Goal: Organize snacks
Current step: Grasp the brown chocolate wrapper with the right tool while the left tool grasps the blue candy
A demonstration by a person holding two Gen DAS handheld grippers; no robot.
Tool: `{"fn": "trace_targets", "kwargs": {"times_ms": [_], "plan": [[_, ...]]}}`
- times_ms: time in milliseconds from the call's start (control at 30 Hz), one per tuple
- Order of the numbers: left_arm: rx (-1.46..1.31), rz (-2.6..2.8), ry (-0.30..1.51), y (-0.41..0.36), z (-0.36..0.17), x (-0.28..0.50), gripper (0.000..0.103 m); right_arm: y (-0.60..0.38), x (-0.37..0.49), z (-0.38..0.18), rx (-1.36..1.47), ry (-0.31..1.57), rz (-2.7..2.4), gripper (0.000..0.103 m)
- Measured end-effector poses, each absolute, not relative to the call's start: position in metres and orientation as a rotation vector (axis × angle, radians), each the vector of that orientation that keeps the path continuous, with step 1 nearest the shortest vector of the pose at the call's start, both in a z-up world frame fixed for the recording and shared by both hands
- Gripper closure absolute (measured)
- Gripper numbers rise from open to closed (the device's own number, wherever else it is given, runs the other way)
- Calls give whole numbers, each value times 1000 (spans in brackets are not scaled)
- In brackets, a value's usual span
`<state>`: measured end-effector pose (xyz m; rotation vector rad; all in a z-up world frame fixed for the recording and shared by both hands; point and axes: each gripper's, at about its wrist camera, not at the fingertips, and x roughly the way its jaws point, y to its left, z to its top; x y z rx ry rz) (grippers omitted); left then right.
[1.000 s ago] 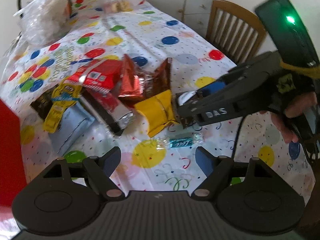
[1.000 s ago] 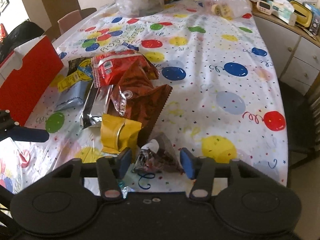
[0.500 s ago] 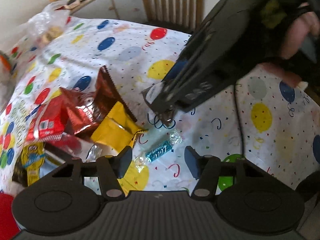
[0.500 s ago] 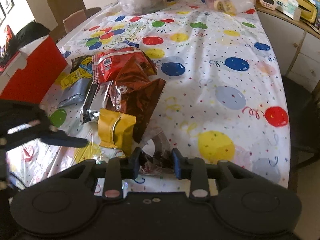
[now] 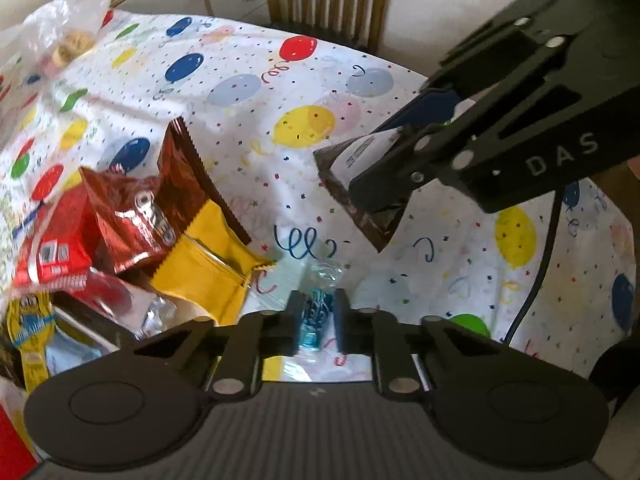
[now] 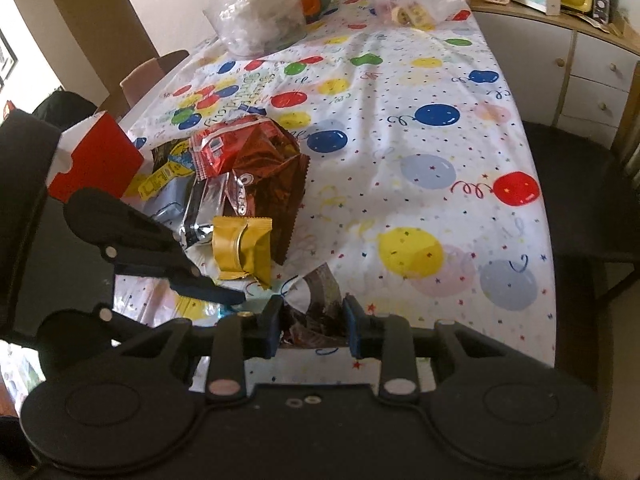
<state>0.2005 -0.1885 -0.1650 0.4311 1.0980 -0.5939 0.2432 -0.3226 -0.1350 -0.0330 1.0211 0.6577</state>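
The left hand-held gripper (image 5: 316, 316) sits low over the desk (image 5: 248, 128), clamped on a teal candy (image 5: 314, 314). The right hand-held gripper (image 6: 312, 324) angles down, pinching a dark brown packet (image 6: 320, 300).

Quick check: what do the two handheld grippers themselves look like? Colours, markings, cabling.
Both are matte black plastic. The left gripper has two round discs on its body, a ribbed top surface, silver pivot pins and dark fingers. The right gripper is the same build, with blue pads on its fingers. Seen from the left wrist view, its side carries pale "DAS" lettering and a black cable hangs from it.
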Motion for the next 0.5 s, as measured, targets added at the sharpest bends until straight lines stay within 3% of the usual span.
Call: {"fn": "trace_targets", "kwargs": {"times_ms": [500], "plan": [[79,-353,1127,-140,-142,177,91,-322,210,-120,-13,1020,585,73]]}}
